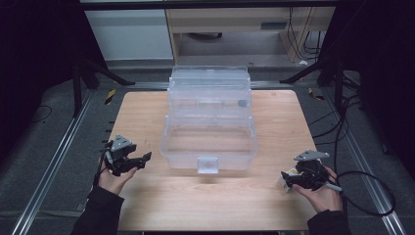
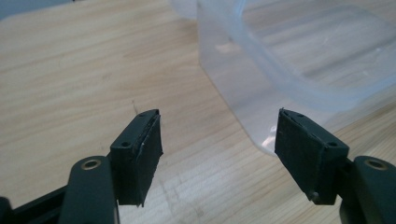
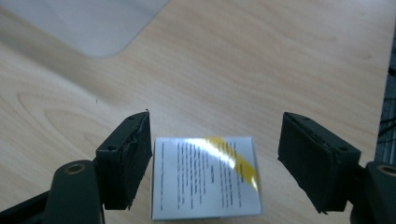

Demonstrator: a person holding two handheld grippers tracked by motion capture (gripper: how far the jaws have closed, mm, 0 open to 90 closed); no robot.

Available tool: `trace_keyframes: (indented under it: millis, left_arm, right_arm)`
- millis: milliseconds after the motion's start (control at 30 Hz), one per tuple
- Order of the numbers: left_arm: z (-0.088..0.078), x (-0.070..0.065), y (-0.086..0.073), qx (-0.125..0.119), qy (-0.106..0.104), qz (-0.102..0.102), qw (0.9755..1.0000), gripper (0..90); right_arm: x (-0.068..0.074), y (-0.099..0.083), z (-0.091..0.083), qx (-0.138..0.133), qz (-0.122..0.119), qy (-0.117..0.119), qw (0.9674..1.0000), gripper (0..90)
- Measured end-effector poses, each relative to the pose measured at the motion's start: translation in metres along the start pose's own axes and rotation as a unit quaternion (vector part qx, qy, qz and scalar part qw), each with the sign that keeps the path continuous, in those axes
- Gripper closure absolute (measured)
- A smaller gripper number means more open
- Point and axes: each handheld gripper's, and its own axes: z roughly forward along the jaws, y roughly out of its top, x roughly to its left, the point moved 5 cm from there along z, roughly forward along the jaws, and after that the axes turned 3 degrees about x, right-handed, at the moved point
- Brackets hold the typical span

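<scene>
My left gripper (image 1: 142, 159) waits wide and empty near the bench's left edge, beside the clear bin (image 1: 210, 147). My right gripper (image 3: 215, 158) straddles the small packet (image 3: 205, 177) near the right edge, unclamped; next, I'd close.

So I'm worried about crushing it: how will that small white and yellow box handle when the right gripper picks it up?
The small box looks like thin printed card, so it is probably light and may dent under a hard squeeze. Its glossy face catches glare, so it could slip a little. It lies flat on the table between the right gripper's open jaws, so it is unlikely to roll.
</scene>
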Motion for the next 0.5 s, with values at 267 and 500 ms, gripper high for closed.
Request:
trace_keyframes:
  millis: [267, 500]
  left_arm:
    - [0.001, -0.009, 0.033, -0.020, -0.012, 0.016, 0.9996, 37.2]
    - [0.020, -0.017, 0.053, -0.012, -0.012, 0.025, 0.9995, 43.4]
  right_arm:
    - [0.006, 0.037, -0.006, -0.067, 0.010, 0.025, 0.9974, 28.6]
    - [0.013, 0.072, -0.002, -0.098, 0.005, 0.036, 0.9945, 30.9]
